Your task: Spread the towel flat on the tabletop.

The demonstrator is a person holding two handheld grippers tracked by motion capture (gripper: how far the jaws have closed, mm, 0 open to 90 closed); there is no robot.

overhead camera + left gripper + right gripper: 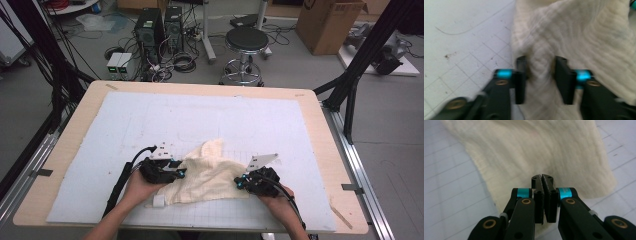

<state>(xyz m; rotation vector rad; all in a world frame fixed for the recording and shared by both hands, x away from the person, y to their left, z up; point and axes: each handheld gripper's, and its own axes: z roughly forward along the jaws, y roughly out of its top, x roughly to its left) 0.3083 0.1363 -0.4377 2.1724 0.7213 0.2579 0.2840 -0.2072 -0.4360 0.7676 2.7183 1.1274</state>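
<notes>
Cloth (579, 32) blurred, edge-cropped (left tool (540, 75) view)

Left gripper (176, 170) has its jaws spread apart; right gripper (241, 183) has its jaws pressed together.

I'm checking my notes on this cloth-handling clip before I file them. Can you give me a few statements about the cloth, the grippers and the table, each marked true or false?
1. The left hand-held gripper has its jaws apart, with a fold of the cream cloth between them. True.
2. The right hand-held gripper is wide open above the cloth. False: its jaws are closed together at the cloth's edge.
3. The cloth lies spread flat and smooth. False: it is bunched, with a raised peak near its middle.
4. The cloth rests on a white gridded mat that covers the wooden table. True.
5. A black stool stands on the floor beyond the table. True.
</notes>
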